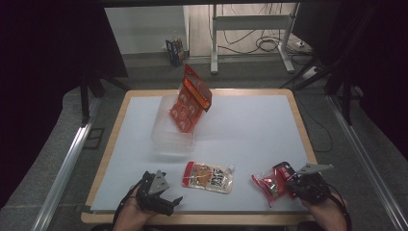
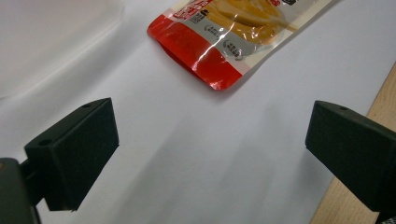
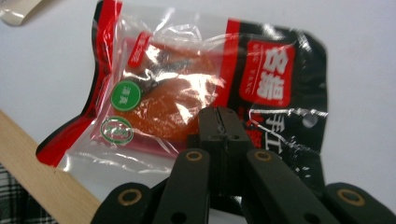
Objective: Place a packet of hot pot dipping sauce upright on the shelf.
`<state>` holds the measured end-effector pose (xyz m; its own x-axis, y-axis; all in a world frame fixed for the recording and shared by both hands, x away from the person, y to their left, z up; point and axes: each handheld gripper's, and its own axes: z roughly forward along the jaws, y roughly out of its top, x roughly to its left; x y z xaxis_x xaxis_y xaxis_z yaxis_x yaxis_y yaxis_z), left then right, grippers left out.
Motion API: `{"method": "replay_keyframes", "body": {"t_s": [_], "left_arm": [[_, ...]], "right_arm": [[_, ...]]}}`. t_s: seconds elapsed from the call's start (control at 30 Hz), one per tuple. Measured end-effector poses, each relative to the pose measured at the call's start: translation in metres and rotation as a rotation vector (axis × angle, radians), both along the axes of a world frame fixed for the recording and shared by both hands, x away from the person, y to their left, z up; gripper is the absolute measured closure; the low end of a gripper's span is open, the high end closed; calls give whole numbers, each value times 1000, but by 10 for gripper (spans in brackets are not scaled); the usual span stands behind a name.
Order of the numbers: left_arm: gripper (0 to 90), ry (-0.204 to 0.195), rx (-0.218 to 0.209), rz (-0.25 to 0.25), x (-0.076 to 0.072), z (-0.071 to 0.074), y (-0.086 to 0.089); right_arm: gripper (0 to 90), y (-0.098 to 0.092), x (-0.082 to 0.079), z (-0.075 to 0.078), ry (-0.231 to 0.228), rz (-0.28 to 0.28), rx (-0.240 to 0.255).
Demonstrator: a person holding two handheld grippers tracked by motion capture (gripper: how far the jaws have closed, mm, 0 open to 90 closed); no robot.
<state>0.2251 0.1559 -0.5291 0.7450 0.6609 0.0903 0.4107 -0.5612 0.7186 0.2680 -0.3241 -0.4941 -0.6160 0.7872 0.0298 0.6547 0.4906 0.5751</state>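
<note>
Right gripper (image 3: 218, 116) has its jaws pressed fully together, pinching the edge of a red-and-black clear-window snack packet (image 3: 187, 88) at the near right of the white table top (image 1: 250, 125). In the high view the packet (image 1: 270, 183) looks barely lifted, if at all, beside the wooden table edge (image 1: 192, 219).

Left gripper (image 1: 161, 192) is wide open and holds nothing. It hovers near the front edge, jaws aimed toward a flat red-and-orange foil pouch with a spout (image 1: 208, 177) lying apart from it; in the left gripper view the pouch (image 2: 224, 37) is well ahead of the jaws.

A clear plastic container (image 1: 171, 130) sits at mid-left with an orange-red carded package (image 1: 191, 98) leaning upright in it.

Judged progress: one item already in the container, packet gripped but not carried over, pouch untouched. Roughly a third done.
</note>
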Motion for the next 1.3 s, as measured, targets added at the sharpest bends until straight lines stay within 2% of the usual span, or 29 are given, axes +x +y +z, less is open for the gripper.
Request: {"method": "replay_keyframes", "body": {"t_s": [0.13, 0.4, 0.67, 0.8, 0.87, 0.93, 1.03, 1.17, 1.2, 1.23, 1.27, 1.3], "left_arm": [[27, 2, 1, 0, 0, 0, 0], [29, 1, 5, -3, 1, -1, -3], [41, 9, 1, -9, 2, -1, -7], [67, 21, -2, -24, 2, 0, -11], [103, 32, -15, -38, 2, 1, -14], [136, 46, -30, -54, 3, 2, -20], [212, 62, -73, -93, 6, 6, -33], [328, 53, -117, -140, 10, 11, -54], [367, 53, -117, -140, 10, 11, -54], [367, 56, -132, -157, 11, 12, -60], [465, 59, -134, -181, 12, 13, -70], [515, 62, -136, -193, 14, 13, -75]], "right_arm": [[892, 1, 0, -4, 27, 10, 20], [893, 12, 3, -9, 32, 39, 48], [892, 44, 7, -11, 30, 77, 58], [890, 53, 5, -10, 24, 96, 45], [868, 52, 4, -9, 18, 98, 49], [806, 49, 3, -6, 9, 93, 71], [743, 45, 1, -2, -22, 88, 70], [649, 39, 1, 1, -64, 78, 64], [649, 39, 1, 1, -64, 78, 64], [628, 38, 1, 1, -74, 70, 66], [571, 35, 1, 2, -94, 62, 57], [547, 34, 1, 2, -102, 58, 53]]}}
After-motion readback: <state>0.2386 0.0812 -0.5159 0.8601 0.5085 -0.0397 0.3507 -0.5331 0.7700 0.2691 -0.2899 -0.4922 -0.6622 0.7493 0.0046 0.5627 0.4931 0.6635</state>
